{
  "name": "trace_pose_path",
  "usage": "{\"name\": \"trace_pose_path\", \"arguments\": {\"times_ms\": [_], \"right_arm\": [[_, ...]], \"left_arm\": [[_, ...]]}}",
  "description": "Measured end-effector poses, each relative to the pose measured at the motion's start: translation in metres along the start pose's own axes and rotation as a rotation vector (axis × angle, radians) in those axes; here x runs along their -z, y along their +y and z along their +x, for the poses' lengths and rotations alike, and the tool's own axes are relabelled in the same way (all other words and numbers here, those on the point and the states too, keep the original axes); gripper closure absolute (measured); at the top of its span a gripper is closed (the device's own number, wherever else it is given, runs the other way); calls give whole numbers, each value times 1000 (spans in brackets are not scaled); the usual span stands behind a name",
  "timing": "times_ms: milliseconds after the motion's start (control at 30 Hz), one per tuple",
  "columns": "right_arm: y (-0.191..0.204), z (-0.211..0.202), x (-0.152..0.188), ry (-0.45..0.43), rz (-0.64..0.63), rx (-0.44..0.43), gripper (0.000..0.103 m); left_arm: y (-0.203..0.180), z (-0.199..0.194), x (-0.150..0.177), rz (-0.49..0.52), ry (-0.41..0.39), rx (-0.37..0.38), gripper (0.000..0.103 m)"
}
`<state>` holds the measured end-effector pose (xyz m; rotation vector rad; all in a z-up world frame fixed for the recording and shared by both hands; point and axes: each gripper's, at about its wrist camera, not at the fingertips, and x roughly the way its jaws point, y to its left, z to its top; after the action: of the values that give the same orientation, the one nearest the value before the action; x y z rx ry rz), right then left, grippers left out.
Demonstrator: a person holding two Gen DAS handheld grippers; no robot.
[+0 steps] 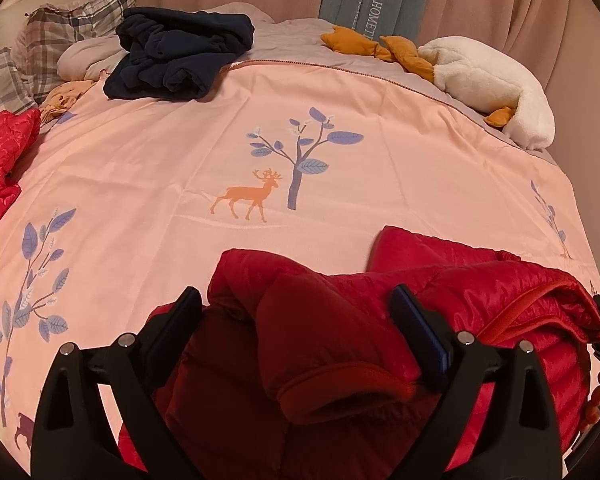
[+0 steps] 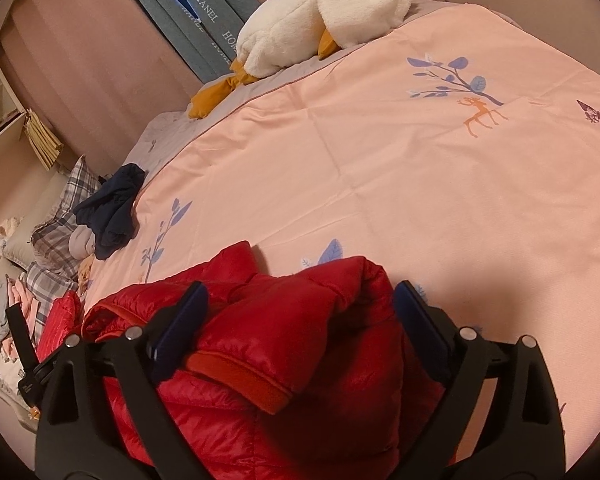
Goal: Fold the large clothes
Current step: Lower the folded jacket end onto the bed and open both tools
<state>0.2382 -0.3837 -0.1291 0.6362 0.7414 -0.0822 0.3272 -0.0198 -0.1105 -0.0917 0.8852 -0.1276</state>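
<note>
We see the red puffer jacket (image 1: 380,312) bunched at the near edge of the bed's pink duvet (image 1: 180,160). Our left tongs (image 1: 296,308) stand spread wide around a sleeve cuff, not pinching it. Our right tongs (image 2: 300,304) are likewise spread, astride another padded fold, well apart from the navy garment (image 2: 112,212) at far left.

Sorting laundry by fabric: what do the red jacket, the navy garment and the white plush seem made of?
Red jacket: shiny quilted shell, probably nylon puffer; glossy stitched channels.
Navy garment: matte and soft, likely fleece; thick rolled folds.
White plush: fuzzy pile, likely polyester.
</note>
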Motion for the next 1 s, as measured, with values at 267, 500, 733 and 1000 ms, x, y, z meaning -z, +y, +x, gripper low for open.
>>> {"name": "trace_pose_path", "arguments": {"times_ms": [267, 500, 733, 1000], "right_arm": [[-1, 0, 1, 0, 5, 2, 7], [-3, 0, 0, -5, 14, 4, 7], [-4, -3, -2, -17, 22, 7, 6], [-7, -5, -4, -25, 29, 7, 5]], "left_arm": [[0, 0, -1, -1, 0, -1, 7], [1, -2, 0, -2, -5, -8, 7], [4, -4, -1, -7, -15, -13, 6], [5, -7, -1, -19, -27, -13, 6]]}}
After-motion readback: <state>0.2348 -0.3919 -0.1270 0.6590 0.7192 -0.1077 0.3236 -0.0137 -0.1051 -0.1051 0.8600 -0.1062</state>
